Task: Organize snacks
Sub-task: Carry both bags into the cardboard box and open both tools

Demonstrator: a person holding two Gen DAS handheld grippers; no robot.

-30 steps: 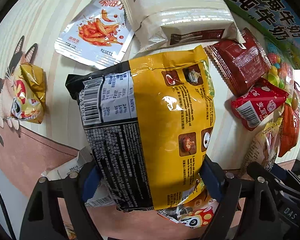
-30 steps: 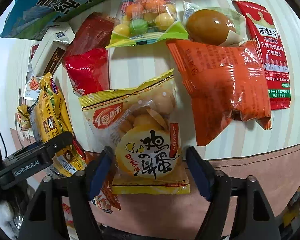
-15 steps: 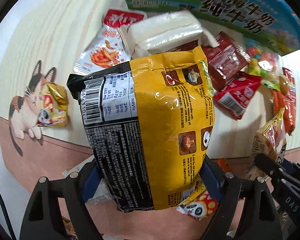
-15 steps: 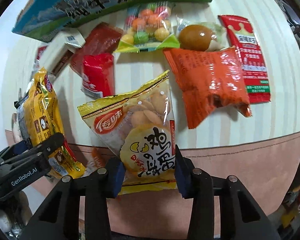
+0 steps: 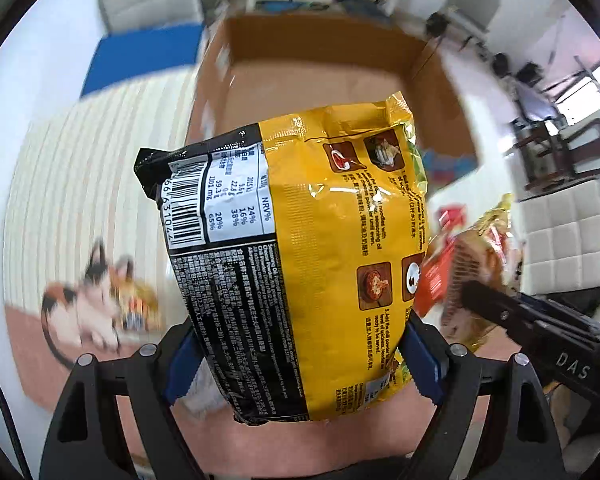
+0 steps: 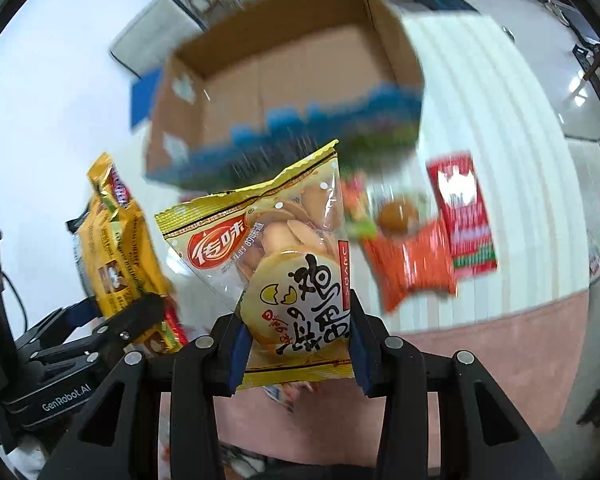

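Two packets were up off the table, one per gripper. Left gripper (image 5: 300, 364) pinched a yellow-and-black noodle packet (image 5: 300, 264) by its lower end, blue pads pressed on both sides. Right gripper (image 6: 298, 354) had just closed its jaws on a clear egg-biscuit bag (image 6: 288, 276) and clamped it. Open cardboard box (image 6: 284, 76) sat behind on the striped mat (image 6: 512, 184) (blurred). Orange packet (image 6: 412, 264) and red packet (image 6: 464, 220) lay beside it.
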